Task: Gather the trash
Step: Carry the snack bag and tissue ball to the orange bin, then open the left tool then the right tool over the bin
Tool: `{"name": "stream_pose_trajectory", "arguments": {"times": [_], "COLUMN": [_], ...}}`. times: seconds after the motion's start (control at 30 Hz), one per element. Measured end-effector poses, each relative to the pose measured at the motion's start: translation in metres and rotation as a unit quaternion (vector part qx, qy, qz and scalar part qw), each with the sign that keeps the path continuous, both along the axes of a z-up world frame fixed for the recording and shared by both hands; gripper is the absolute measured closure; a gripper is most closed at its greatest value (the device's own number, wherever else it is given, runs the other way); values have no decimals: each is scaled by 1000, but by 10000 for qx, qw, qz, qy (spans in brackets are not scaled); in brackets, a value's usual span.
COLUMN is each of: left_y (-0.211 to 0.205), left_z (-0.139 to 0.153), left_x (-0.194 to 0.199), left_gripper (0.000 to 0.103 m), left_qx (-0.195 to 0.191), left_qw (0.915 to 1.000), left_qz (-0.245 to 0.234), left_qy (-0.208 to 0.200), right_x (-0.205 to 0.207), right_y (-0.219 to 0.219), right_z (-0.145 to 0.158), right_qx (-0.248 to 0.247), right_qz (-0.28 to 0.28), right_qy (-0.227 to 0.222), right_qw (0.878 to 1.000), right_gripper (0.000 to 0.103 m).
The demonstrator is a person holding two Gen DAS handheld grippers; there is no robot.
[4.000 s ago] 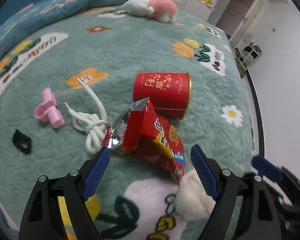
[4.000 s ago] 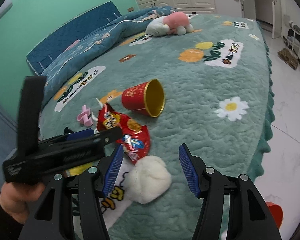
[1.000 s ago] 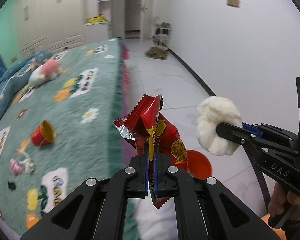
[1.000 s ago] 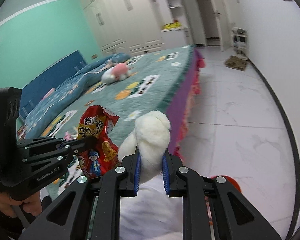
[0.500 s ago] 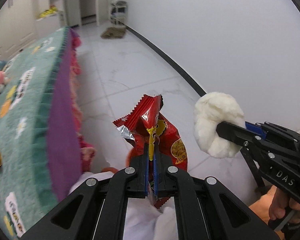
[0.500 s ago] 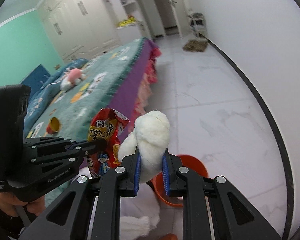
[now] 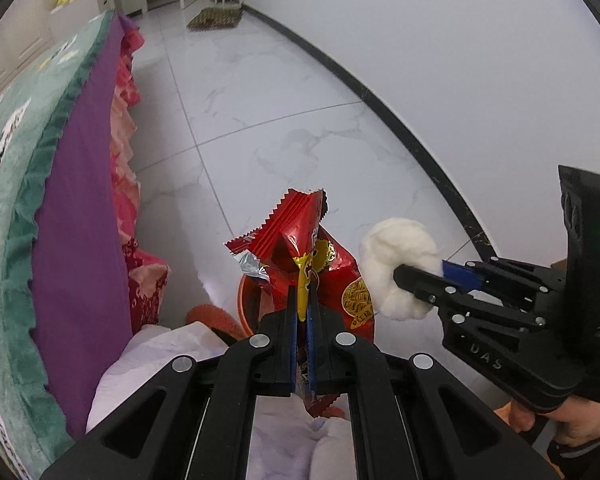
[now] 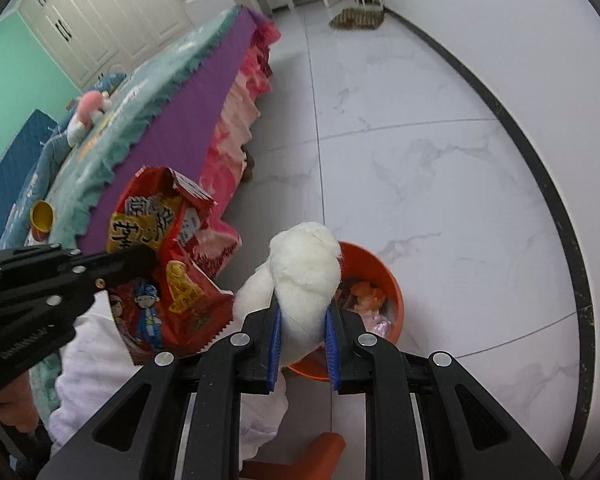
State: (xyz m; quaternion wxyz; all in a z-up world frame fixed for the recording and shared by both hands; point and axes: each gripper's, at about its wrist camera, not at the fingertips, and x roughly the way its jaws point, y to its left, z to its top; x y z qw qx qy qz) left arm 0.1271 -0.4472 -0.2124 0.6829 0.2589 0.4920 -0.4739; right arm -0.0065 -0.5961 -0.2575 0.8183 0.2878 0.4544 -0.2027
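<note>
Left wrist view. Left gripper (image 7: pixel 303 320) had its blue pads pressed together on the red snack wrapper (image 7: pixel 312 264), pinching it low along the yellow centre seam. The wrapper looked light and crinkly: thin foil film, silver inside showing at the torn, zig-zag top edge, noodle picture on the side. Judged slippery and quick to spring back; a pinch on a fold or seam, as here, seemed the surest hold. It hung over the rim of an orange bin (image 7: pixel 245 300) on the white marble floor (image 7: pixel 260 128), beside the bed's purple skirt (image 7: pixel 80 208). To the right, the right gripper (image 7: pixel 416 280) clamped a white fluffy wad (image 7: pixel 396 268), close beside the wrapper but not touching it.

Right wrist view. Right gripper (image 8: pixel 300 332) had its fingers closed partway on the white fluffy wad (image 8: pixel 304 272), the pads sinking into its sides. It looked like cotton or crumpled tissue: very light, soft, squashing under the grip, with loose fibres that might cling to the pads on release. Best taken across the middle, as held. It sat just above the near rim of the orange bin (image 8: pixel 384 272), which already held some pinkish scraps. The red snack wrapper (image 8: pixel 160 264), in the left gripper (image 8: pixel 140 260), was left of the bin, cartoon figure and yellow lettering facing the camera. A red cup (image 8: pixel 42 216) lay on the bed.
</note>
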Motion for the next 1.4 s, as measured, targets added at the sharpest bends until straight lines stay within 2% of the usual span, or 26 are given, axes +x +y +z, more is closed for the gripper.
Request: {"name": "stream_pose_trajectory", "arguments": {"times": [0.3,0.37,0.47,0.53,0.8,1.17,1.27,1.33,1.4], "left_y": [-15,-16,-16,-16,-20,-45,-49,-51,-51], "left_z": [-29,-35,-43,-45,-52,-67,-70,-71,-71], "left_x": [16,20,23,24,23,10,6,4,3], "left_gripper": [98,98,98,98,98,98,89,63,54], "left_qx": [188,258,365,407,464,527,571,600,593], "left_qw": [9994,9990,9984,9982,9978,9980,9979,9978,9979], "left_qz": [191,231,275,277,211,-72,-139,-178,-185], "left_qy": [229,286,336,353,416,345,266,230,192], "right_x": [31,31,35,39,39,16,10,9,8], "right_y": [-15,-17,-19,-18,-20,-33,-38,-40,-41], "right_z": [-53,-59,-69,-73,-77,-49,-45,-43,-43], "right_qx": [143,202,274,273,312,173,153,158,162], "right_qz": [-13,5,-41,-34,-111,-390,-465,-496,-515], "right_qy": [452,524,606,640,696,454,426,408,392], "right_qw": [9989,9984,9978,9976,9970,9981,9979,9978,9978], "right_gripper": [81,76,63,63,60,60,60,60,60]}}
